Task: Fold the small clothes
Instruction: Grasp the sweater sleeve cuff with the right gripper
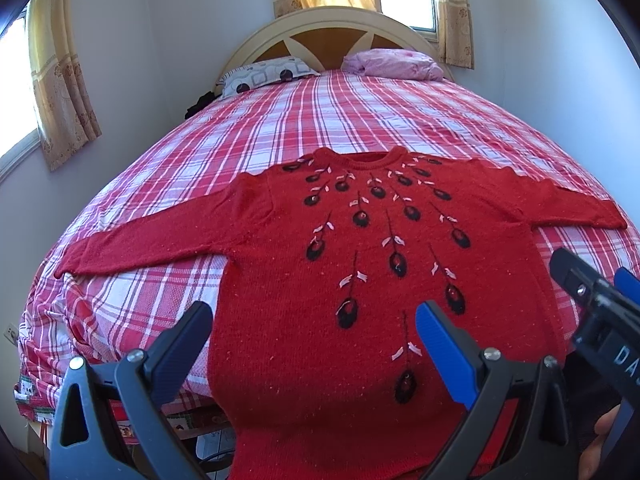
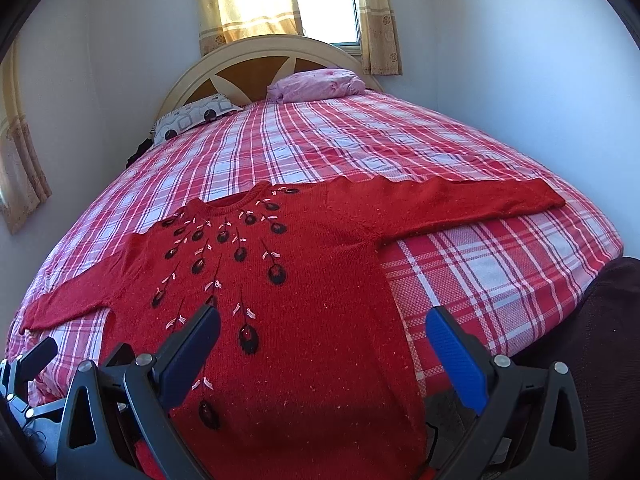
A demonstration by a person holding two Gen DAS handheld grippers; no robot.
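Plaid bed (image 1: pixel 320 120) carries one knitted red sweater (image 1: pixel 340 272) spread flat ahead of both wide-spread, empty pairs of fingers (image 1: pixel 204 320) (image 2: pixel 440 324).

The sweater (image 1: pixel 340 272) lies flat on the bed (image 1: pixel 280 120), at its near end, front up, neck toward the headboard (image 1: pixel 320 28) — its hem hangs over the near edge. Each sleeve reaches out sideways across the bed. Two pillows (image 2: pixel 316 84) sit at the far end against the headboard, side by side. A window (image 2: pixel 324 0) stands behind the headboard — another on the left wall. Both grippers, left (image 1: pixel 314 320) and right (image 2: pixel 322 324), hang over the sweater's lower part, jaws apart
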